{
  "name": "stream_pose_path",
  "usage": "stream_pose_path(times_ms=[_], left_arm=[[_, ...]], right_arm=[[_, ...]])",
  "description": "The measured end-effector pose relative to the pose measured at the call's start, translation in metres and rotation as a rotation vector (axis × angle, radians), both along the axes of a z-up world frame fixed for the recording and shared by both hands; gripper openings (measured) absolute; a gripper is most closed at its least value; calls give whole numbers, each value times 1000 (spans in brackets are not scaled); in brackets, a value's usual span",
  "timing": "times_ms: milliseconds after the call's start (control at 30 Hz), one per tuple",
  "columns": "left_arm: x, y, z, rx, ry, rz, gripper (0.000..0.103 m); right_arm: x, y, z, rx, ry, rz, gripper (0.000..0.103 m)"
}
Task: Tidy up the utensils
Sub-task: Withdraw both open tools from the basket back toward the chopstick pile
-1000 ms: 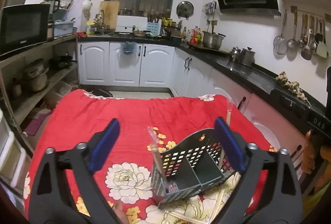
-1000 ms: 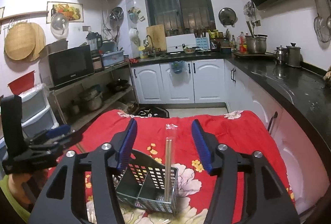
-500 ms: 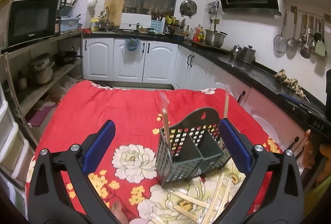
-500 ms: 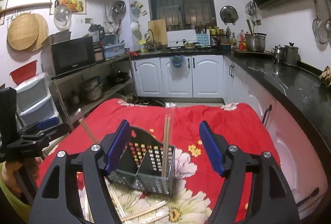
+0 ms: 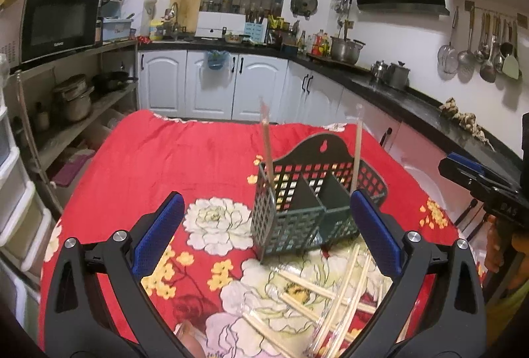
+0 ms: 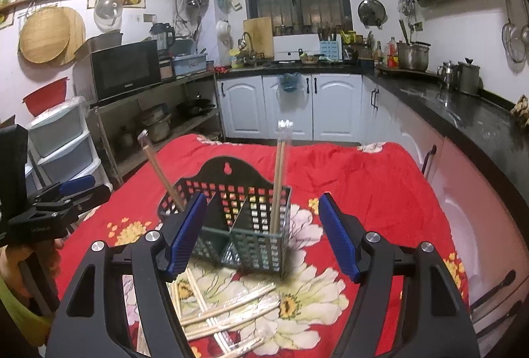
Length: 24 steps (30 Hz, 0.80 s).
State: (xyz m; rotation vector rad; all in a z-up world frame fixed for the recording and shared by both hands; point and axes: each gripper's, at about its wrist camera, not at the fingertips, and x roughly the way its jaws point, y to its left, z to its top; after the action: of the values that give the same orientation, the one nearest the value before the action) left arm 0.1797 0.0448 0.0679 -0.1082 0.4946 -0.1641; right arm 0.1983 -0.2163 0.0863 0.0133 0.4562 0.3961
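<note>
While both tools, left tool (image 5: 266,235) and right tool (image 6: 263,239), gape wide and empty, wrapped wooden chopsticks (image 6: 228,311) lie near the dark perforated plastic caddy (image 6: 238,222); slippery wrappers could cause a missed pinch.

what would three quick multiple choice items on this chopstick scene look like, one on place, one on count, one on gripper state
1. Where are the loose chopsticks?
A. on the cloth in front of the caddy
B. on the black counter
C. in the microwave

2. How many wrapped chopstick pairs stand in the caddy?
A. none
B. two
C. five

3. How are the left gripper and right gripper?
A. both open, empty
B. both shut on chopsticks
C. left shut on the caddy

Key: 1 A, they lie scattered on the floral cloth near the caddy's front; 2 B, one pair at each end; 3 A, jaws spread wide, nothing between.
</note>
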Motion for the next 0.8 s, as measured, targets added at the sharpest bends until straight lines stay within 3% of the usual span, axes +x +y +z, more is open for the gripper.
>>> stream_pose_path(times_ms=[800], left_arm=[[-25,4,-72,4,172,17,92]], right_arm=[[-35,9,-62,-37,136,30,72]])
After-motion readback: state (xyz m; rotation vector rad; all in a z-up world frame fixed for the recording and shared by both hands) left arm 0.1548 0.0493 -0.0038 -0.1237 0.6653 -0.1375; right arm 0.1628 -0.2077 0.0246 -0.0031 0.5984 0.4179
